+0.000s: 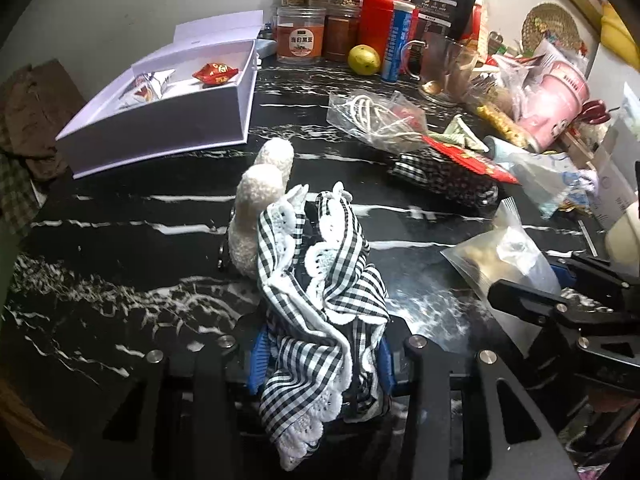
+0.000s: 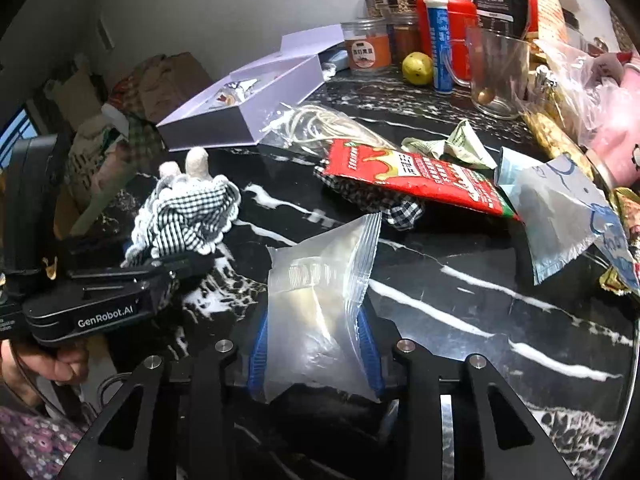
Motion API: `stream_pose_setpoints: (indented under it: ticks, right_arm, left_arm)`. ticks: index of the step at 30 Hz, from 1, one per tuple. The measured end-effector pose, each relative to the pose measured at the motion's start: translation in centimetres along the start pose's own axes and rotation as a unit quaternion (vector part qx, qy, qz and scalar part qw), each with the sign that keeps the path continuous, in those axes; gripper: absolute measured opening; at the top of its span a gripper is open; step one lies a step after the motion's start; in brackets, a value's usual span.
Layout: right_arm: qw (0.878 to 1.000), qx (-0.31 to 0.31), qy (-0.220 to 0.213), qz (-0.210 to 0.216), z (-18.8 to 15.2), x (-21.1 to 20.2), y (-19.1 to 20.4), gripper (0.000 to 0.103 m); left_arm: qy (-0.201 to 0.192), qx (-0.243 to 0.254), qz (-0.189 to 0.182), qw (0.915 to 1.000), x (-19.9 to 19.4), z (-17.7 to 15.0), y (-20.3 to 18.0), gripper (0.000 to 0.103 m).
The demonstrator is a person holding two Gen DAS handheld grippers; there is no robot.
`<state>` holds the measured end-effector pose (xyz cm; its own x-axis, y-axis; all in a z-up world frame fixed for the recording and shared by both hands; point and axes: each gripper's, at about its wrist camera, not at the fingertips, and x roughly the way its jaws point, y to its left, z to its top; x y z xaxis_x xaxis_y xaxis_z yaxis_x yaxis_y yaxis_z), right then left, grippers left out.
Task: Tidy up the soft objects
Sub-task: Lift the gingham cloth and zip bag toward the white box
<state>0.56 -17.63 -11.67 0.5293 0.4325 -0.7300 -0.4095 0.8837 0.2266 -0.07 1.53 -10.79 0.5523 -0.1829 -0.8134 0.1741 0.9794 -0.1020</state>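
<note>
My left gripper (image 1: 320,364) is shut on a black-and-white checked cloth with lace trim (image 1: 320,288), part of a soft toy with white fuzzy legs (image 1: 260,200), held above the black marble table (image 1: 120,240). It also shows in the right wrist view (image 2: 184,216). My right gripper (image 2: 316,352) is shut on a clear zip bag (image 2: 320,300), which shows at the right of the left wrist view (image 1: 504,256). An open white box (image 1: 168,108) at the far left holds a red pouch (image 1: 214,74) and a silvery packet (image 1: 150,88).
A second checked cloth (image 2: 360,192) lies under a red snack packet (image 2: 416,176). A clear bag of white cord (image 1: 376,116), a lemon (image 1: 363,60), a glass mug (image 2: 496,76), jars and plastic bags crowd the far and right side.
</note>
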Motion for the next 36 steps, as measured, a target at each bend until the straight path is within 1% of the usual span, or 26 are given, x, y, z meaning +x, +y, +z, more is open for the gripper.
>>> stream_pose_setpoints:
  ticks: [6, 11, 18, 26, 31, 33, 36]
  right_arm:
    - [1.0, 0.008, -0.023, 0.009, -0.3, -1.6, 1.1, 0.038]
    - [0.999, 0.006, -0.037, 0.02, -0.4, -2.9, 2.2, 0.038]
    - [0.998, -0.004, -0.057, 0.035, 0.2, -4.0, 3.5, 0.038]
    - [0.995, -0.036, -0.077, 0.044, 2.7, -5.0, 4.9, 0.038]
    - [0.992, -0.058, -0.101, 0.058, 5.1, -5.7, 5.7, 0.038]
    - [0.989, -0.071, -0.114, 0.06, 6.2, -5.9, 6.1, 0.038]
    - [0.986, -0.084, -0.122, 0.071, 7.8, -5.9, 6.5, 0.038]
  left_arm:
    - [-0.022, -0.006, -0.015, 0.9996, -2.0, -0.7, 0.1, 0.043]
    - [-0.048, -0.012, -0.018, 0.9986, -4.4, -1.3, 0.4, 0.043]
    - [-0.077, -0.01, -0.015, 0.9968, -7.2, -0.8, 1.2, 0.043]
    - [-0.107, -0.01, -0.009, 0.9942, -9.3, 1.1, 2.2, 0.043]
    - [-0.117, -0.019, -0.005, 0.9929, -10.0, 3.0, 2.8, 0.043]
    - [-0.127, -0.022, -0.002, 0.9916, -10.4, 3.9, 3.0, 0.043]
    - [-0.143, -0.025, 0.008, 0.9893, -10.8, 5.2, 3.3, 0.043]
